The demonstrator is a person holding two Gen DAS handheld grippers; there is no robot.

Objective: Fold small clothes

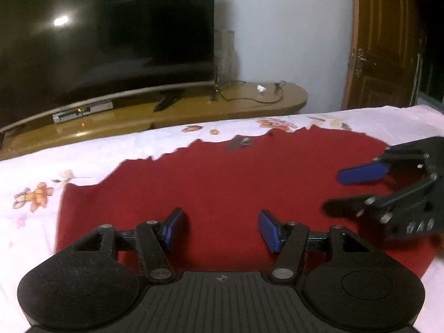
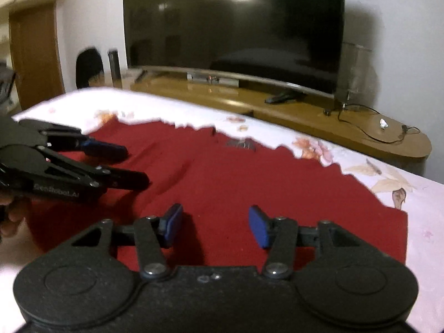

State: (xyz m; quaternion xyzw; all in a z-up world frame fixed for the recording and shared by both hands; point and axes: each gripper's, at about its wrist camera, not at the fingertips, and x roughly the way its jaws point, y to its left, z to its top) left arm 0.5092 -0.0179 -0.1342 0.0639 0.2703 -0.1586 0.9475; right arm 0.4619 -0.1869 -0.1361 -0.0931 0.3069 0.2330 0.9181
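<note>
Flat on the bed, over the floral bedsheet (image 1: 33,222), lies a dark red garment (image 1: 222,183), spread wide, a small grey label (image 2: 241,143) near its far edge. Left gripper (image 1: 220,229) hovers over the near half, jaws partly open, nothing between them. Right gripper (image 2: 215,226) likewise: jaws apart, empty, cloth below. Garment judged light, soft and limp; likely to drape and bunch when lifted, slightly clingy on the sheet. Best hold looks to be a pinch at the near hem corners, one per gripper, taking a single layer only.
</note>
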